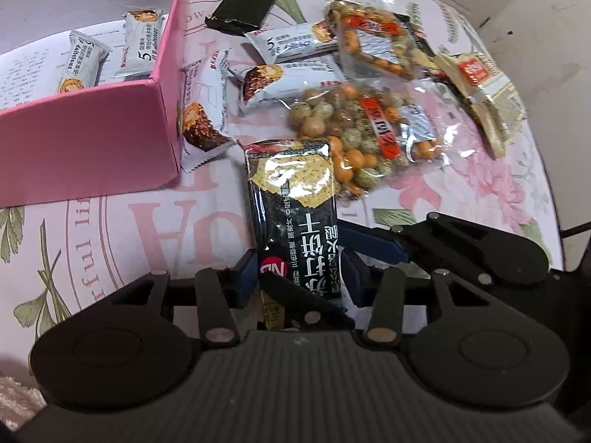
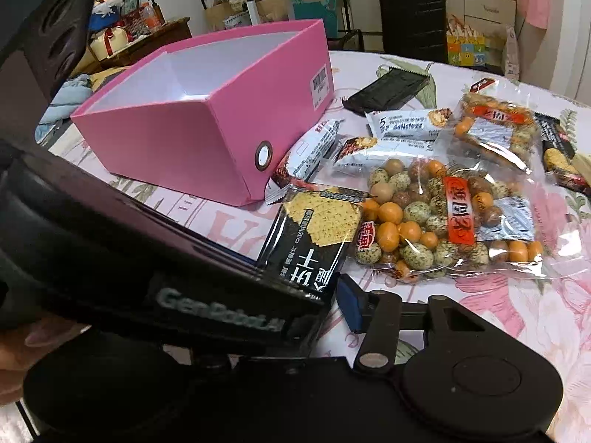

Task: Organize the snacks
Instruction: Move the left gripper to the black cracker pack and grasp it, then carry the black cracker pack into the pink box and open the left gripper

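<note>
Left hand-held gripper (image 1: 301, 277): clamped on black cracker packet (image 1: 291, 199), frame centre.
Right hand-held gripper (image 2: 314, 306): grip state unclear, one blue pad beside the packet.
Pink box (image 1: 92, 140): upper left, on table (image 1: 480, 199).

The left gripper (image 1: 301, 277) was matte black plastic, with two rounded lobes, a ribbed panel between them, slim link bars pinned by silver rivets, and blue pads (image 1: 245, 280) on its fingers. The right gripper (image 2: 332, 302) matched it: black lobe, riveted bar, one blue pad (image 2: 349, 306). Grey "GenRobot.AI" lettering marked a black housing.
</note>
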Action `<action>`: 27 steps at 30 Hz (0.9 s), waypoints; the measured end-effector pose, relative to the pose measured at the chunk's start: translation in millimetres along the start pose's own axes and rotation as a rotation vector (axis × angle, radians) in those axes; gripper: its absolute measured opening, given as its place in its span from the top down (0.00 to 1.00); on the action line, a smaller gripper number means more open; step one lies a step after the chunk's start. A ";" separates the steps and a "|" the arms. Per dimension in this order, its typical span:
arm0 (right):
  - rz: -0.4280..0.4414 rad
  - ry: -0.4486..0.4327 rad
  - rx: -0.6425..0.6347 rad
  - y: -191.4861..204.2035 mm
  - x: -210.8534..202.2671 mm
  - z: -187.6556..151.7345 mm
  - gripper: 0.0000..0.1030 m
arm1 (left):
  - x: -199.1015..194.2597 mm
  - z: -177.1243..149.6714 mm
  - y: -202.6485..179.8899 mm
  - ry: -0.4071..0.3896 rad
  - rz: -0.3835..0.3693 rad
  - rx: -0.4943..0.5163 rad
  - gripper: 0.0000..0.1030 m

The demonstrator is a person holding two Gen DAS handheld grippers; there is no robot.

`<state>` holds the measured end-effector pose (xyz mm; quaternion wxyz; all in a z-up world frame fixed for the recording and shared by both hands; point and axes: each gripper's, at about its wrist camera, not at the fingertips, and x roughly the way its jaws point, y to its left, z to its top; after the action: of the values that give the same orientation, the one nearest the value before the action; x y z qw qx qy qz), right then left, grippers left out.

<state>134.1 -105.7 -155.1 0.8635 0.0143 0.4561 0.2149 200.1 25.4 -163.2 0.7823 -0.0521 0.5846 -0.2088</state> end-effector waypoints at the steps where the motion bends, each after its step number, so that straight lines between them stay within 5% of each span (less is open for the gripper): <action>1: 0.004 -0.003 0.001 -0.3 -3.5 0.4 0.46 | -2.3 -0.1 -0.4 0.001 -0.009 0.006 0.56; 15: -0.012 0.052 0.015 21.0 -46.6 5.4 0.44 | -47.8 -20.8 -12.3 0.001 -0.087 0.039 0.56; 27: -0.062 -0.031 -0.096 61.0 -103.4 44.7 0.44 | -129.7 -13.9 -18.0 -0.133 -0.107 0.054 0.55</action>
<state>96.9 -82.4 -34.7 0.8763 -0.0380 0.4322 0.2096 152.6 61.6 -45.8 0.8082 -0.0760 0.5219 -0.2620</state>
